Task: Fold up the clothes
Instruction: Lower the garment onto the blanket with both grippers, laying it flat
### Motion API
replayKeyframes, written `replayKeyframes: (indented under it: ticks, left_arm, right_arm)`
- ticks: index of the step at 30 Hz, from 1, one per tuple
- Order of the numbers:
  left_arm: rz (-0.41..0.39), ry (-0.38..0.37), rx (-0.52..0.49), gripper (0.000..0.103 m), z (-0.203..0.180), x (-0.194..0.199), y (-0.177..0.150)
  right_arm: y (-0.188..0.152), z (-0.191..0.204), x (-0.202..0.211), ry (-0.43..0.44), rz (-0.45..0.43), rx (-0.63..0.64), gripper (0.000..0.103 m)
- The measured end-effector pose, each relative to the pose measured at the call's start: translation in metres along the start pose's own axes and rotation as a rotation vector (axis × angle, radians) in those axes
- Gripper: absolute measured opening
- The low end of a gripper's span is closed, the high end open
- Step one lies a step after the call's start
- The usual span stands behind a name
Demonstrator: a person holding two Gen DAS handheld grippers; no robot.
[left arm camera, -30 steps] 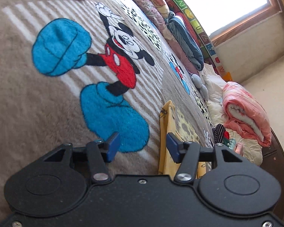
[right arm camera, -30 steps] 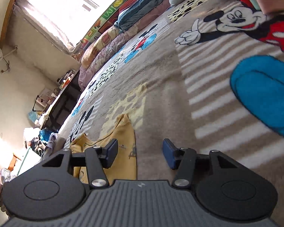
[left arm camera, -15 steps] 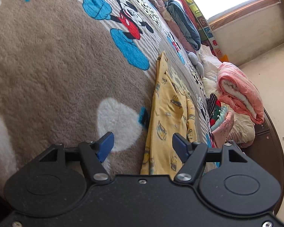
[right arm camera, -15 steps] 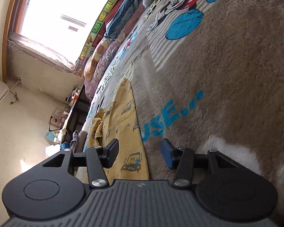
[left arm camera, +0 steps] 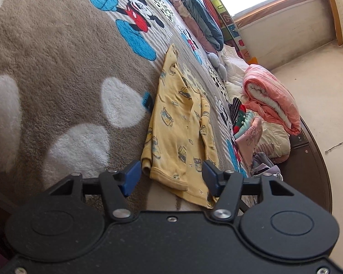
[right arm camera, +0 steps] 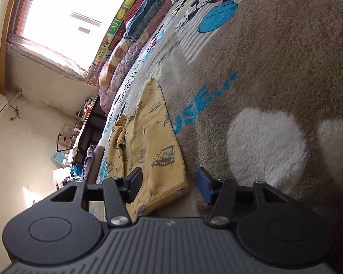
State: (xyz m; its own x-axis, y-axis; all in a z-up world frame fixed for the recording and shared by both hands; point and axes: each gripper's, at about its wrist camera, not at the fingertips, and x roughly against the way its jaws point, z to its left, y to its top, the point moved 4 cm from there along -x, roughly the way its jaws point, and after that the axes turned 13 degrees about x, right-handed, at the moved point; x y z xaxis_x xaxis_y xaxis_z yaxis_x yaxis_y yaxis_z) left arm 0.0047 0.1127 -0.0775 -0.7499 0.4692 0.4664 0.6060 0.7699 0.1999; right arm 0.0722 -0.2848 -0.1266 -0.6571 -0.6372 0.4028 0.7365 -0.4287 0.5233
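Note:
A small yellow shirt (left arm camera: 183,123) with cartoon prints lies flat on a brown cartoon-mouse blanket (left arm camera: 57,68), one sleeve folded along its right side. Its hem sits just beyond my left gripper (left arm camera: 170,178), which is open with the cuffed hem corner between the spread blue pads, untouched. In the right wrist view the same yellow shirt (right arm camera: 146,137) stretches away from my right gripper (right arm camera: 169,182), which is also open, with the shirt's near corner lying between its fingers. Neither gripper holds cloth.
A rolled pink quilt (left arm camera: 269,98) and a heap of mixed clothes (left arm camera: 247,125) lie past the shirt in the left wrist view. A blue garment (right arm camera: 146,9) and pillows line the window side. The bed's dark wooden edge (left arm camera: 308,171) curves off to the side.
Both grippers have drawn back along the blanket toward the shirt's hem. The whole shirt has come into view, and its near corners now lie between the open fingers.

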Motion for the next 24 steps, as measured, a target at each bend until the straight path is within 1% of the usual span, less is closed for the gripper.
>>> replayKeyframes:
  ticks: [1,3,7,10,13,16,17,18,19,20,23,24]
  left_arm:
    - [0.001,0.002,-0.001,0.047,0.000,-0.002,0.000]
    - [0.006,0.009,-0.003,0.041,0.000,-0.006,-0.001]
    - [0.011,0.032,-0.012,0.035,0.002,-0.013,-0.002]
    - [0.011,0.046,-0.025,0.035,0.002,-0.018,-0.004]
    - [0.007,0.069,-0.041,0.035,0.003,-0.021,-0.005]
    - [0.002,0.092,-0.055,0.033,0.005,-0.024,-0.006]
    - [-0.001,0.098,-0.058,0.028,0.005,-0.025,-0.006]
    - [-0.004,0.104,-0.067,0.026,0.006,-0.025,-0.006]
    - [-0.009,0.108,-0.079,0.019,0.005,-0.024,-0.006]
    - [-0.013,0.113,-0.090,0.008,0.005,-0.024,-0.006]
    - [-0.029,0.122,-0.128,0.004,0.002,-0.021,-0.006]
    - [-0.048,0.121,-0.152,0.004,-0.001,-0.017,-0.005]
  right_arm:
    - [0.000,0.001,-0.001,-0.001,0.001,0.007,0.056]
    - [0.000,0.002,-0.002,-0.003,0.001,0.019,0.057]
    - [0.000,0.004,-0.003,-0.007,0.002,0.043,0.059]
    - [-0.001,0.007,-0.004,-0.016,0.000,0.074,0.060]
    - [-0.001,0.013,-0.003,-0.046,-0.014,0.155,0.061]
    - [0.000,0.021,-0.001,-0.078,-0.032,0.237,0.066]
    - [0.002,0.025,-0.001,-0.089,-0.041,0.263,0.067]
    - [0.003,0.028,-0.001,-0.097,-0.049,0.284,0.068]
    - [0.005,0.031,-0.001,-0.103,-0.056,0.302,0.068]
    - [0.006,0.033,-0.002,-0.111,-0.064,0.319,0.068]
    - [0.008,0.041,-0.003,-0.158,-0.093,0.411,0.070]
    - [0.009,0.045,-0.003,-0.171,-0.102,0.445,0.071]
